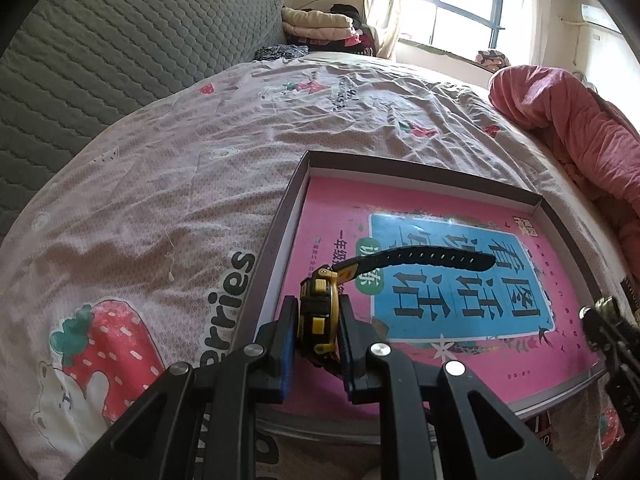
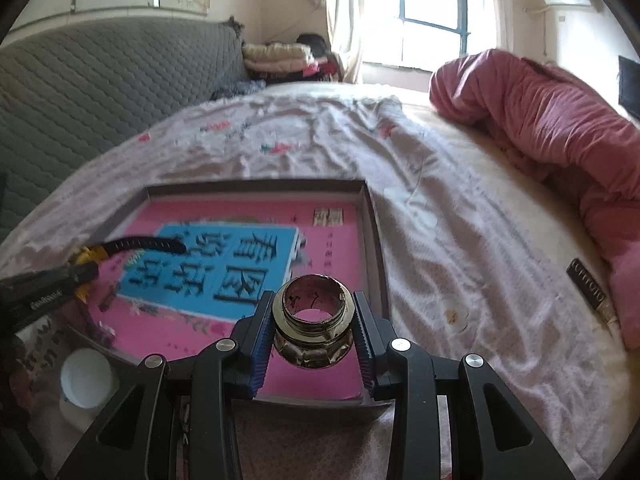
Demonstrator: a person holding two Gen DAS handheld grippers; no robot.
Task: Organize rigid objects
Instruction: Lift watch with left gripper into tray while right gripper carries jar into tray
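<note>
A shallow grey box (image 1: 276, 224) lies on the bed with a pink book (image 1: 440, 248) inside it. My left gripper (image 1: 318, 322) is shut on a yellow and black watch (image 1: 320, 304), held over the box's left part; its black strap (image 1: 420, 258) sticks out forward above the book. In the right wrist view my right gripper (image 2: 314, 332) is shut on an empty glass ink bottle (image 2: 312, 320) with no cap, above the near right part of the box (image 2: 376, 240). The left gripper (image 2: 52, 284) and watch (image 2: 90, 258) show at that view's left edge.
The bed has a pale strawberry-print sheet (image 1: 180, 184). A rolled pink quilt (image 2: 540, 120) lies on the right. A grey quilted headboard (image 1: 100, 52) stands to the left. A white plastic cap (image 2: 86, 380) rests by the box's near left corner. Folded clothes (image 1: 316, 22) sit by the window.
</note>
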